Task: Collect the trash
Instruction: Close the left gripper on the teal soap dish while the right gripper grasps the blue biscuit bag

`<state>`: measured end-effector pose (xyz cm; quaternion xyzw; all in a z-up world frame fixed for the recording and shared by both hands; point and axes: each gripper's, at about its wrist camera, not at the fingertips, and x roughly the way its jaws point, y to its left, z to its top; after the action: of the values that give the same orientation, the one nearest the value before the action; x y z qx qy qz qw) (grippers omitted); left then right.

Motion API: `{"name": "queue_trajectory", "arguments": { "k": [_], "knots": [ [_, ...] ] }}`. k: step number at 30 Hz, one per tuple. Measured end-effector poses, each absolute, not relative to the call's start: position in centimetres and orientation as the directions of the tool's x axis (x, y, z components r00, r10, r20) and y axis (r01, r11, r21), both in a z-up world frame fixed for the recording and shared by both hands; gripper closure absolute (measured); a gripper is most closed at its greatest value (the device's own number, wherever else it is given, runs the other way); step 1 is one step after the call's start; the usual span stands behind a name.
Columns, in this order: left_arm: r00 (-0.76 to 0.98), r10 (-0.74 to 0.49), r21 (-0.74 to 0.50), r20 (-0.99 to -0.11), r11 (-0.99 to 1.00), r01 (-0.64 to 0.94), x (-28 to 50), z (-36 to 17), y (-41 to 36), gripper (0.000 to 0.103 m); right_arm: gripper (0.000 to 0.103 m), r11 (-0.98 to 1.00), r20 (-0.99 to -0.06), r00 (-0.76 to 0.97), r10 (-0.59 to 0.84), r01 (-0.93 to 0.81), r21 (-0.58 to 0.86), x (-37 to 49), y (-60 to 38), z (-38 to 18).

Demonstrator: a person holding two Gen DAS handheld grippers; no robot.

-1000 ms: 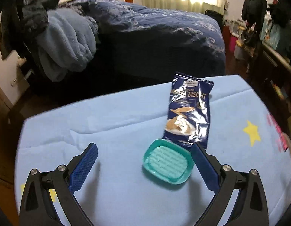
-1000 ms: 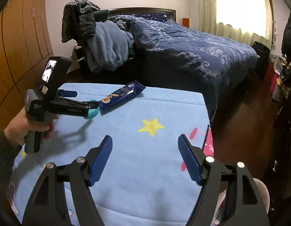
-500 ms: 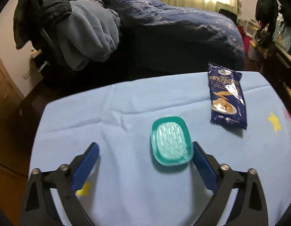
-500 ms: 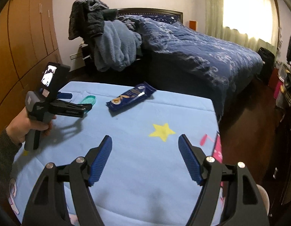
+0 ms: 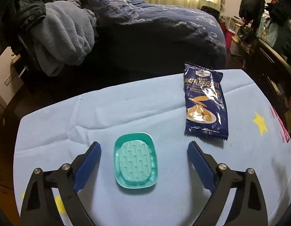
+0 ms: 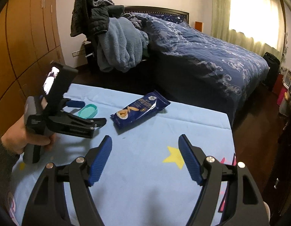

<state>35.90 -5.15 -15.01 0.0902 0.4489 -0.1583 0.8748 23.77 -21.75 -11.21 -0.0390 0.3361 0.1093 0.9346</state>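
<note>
A dark blue biscuit packet (image 5: pixel 203 101) lies flat on the light blue tablecloth (image 5: pixel 126 109). To the packet's left and nearer to me sits a teal soap dish (image 5: pixel 135 160). My left gripper (image 5: pixel 143 144) stands open astride the dish, and neither pad touches it. From the right wrist view, the packet (image 6: pixel 139 109) lies ahead and slightly left of my right gripper (image 6: pixel 144 137), which is open and holds nothing. In that same view a hand (image 6: pixel 19 139) holds the left gripper (image 6: pixel 94 112) low over the dish (image 6: pixel 88 111).
A bed with a dark blue quilt (image 6: pixel 202 47) stands just beyond the table's far edge. Clothes hang heaped on a chair (image 6: pixel 115 43) at the back left, beside wooden wardrobes (image 6: pixel 26 28). A yellow star (image 6: pixel 173 158) marks the cloth in front of the right gripper.
The left gripper shifted so that the dish, earlier against its right finger, now lies between both fingers, and its jaws narrowed slightly. The right gripper came closer to the packet.
</note>
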Motion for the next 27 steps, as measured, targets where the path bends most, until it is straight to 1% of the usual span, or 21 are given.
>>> {"name": "queue_trajectory", "arguments": {
  "k": [1,2,3,4,5,10,17,23,24,25,26,27],
  "knots": [
    [0.549,-0.194,0.017,-0.813,0.934,0.356,35.8,-15.0,-5.0,0.015,0.029,0.975,-0.638,0.75,0.176,-0.224,0.006,24.5,-21.8,-11.2],
    [0.553,-0.194,0.017,-0.81,0.936,0.352,35.8,-14.9,-4.9,0.021,0.029,0.976,-0.64,0.748,0.176,-0.219,0.012,25.0,-21.9,-11.3],
    [0.561,-0.191,0.016,-0.806,0.939,0.343,35.8,-14.8,-4.7,0.036,0.029,0.977,-0.645,0.744,0.176,-0.213,0.021,25.8,-21.9,-11.3],
    [0.571,-0.183,0.016,-0.801,0.946,0.325,35.8,-14.5,-4.4,0.047,0.029,0.978,-0.651,0.738,0.178,-0.209,0.031,26.5,-21.9,-11.4],
    [0.572,-0.176,0.017,-0.801,0.949,0.315,35.8,-14.4,-4.1,0.062,0.029,0.979,-0.665,0.724,0.183,-0.199,0.052,27.8,-21.9,-11.6],
    [0.574,-0.171,0.026,-0.801,0.947,0.319,35.8,-14.4,-4.1,0.062,0.029,0.978,-0.731,0.65,0.208,-0.156,0.14,32.5,-21.3,-13.0],
    [0.579,-0.182,0.019,-0.795,0.946,0.325,35.3,-14.4,-3.2,0.063,0.029,0.99,-0.788,0.599,0.143,-0.094,0.109,37.3,-18.3,-14.7],
    [0.582,-0.18,0.024,-0.793,0.946,0.325,34.9,-14.4,-2.5,0.062,0.029,0.991,-0.837,0.53,0.135,-0.05,0.128,39.4,-16.5,-17.1],
    [0.584,-0.179,0.025,-0.792,0.946,0.325,34.9,-14.4,-2.5,0.062,0.033,0.994,-0.83,0.547,0.104,-0.044,0.096,39.4,-16.1,-17.1],
    [0.586,-0.179,0.027,-0.791,0.946,0.324,34.8,-14.4,-2.5,0.063,0.042,0.997,-0.828,0.555,0.074,-0.04,0.062,39.4,-15.8,-17.1],
    [0.586,-0.178,0.027,-0.79,0.946,0.324,34.8,-14.4,-2.5,0.062,0.048,0.999,-0.821,0.57,0.028,-0.036,0.009,39.3,-15.4,-17.2],
    [0.588,-0.178,0.027,-0.789,0.946,0.323,34.7,-14.4,-2.5,0.062,0.067,0.999,-0.815,0.579,0.029,-0.044,0.004,39.3,-15.2,-17.1]
  ]
}}
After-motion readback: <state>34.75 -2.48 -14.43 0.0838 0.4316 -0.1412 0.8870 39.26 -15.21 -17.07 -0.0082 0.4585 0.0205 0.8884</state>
